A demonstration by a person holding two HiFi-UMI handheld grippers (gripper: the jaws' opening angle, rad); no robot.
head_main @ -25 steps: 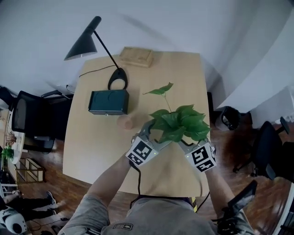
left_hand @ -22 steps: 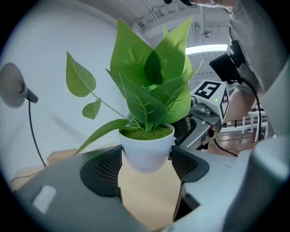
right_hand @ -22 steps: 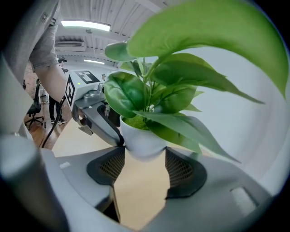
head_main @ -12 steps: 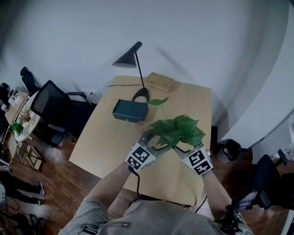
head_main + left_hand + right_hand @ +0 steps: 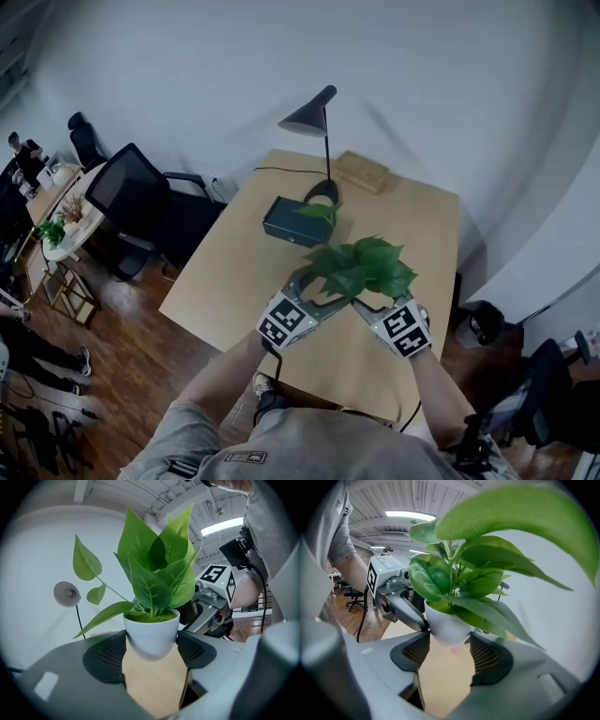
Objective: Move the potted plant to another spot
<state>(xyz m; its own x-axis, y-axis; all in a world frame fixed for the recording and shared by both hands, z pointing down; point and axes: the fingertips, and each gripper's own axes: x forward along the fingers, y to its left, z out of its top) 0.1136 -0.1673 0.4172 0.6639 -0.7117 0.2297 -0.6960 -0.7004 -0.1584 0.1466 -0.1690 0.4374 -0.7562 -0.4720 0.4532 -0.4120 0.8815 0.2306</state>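
The jaws of the left gripper (image 5: 151, 651) and of the right gripper (image 5: 450, 652) are each clamped on the round white pot (image 5: 152, 632) of one potted plant (image 5: 361, 267) with broad green leaves. The two grippers meet it from opposite sides, and in each gripper view the other gripper's marker cube shows behind the leaves. The pot hangs clear above the near part of the light wooden desk (image 5: 234, 281), in front of the person holding both grippers. Farther back on the desk stand one dark teal rectangular box (image 5: 295, 222), one black desk lamp with a cone shade (image 5: 309, 119) and one flat pale wooden block (image 5: 364, 172). One black office chair (image 5: 131, 202) stands just left of the desk on the wooden floor.
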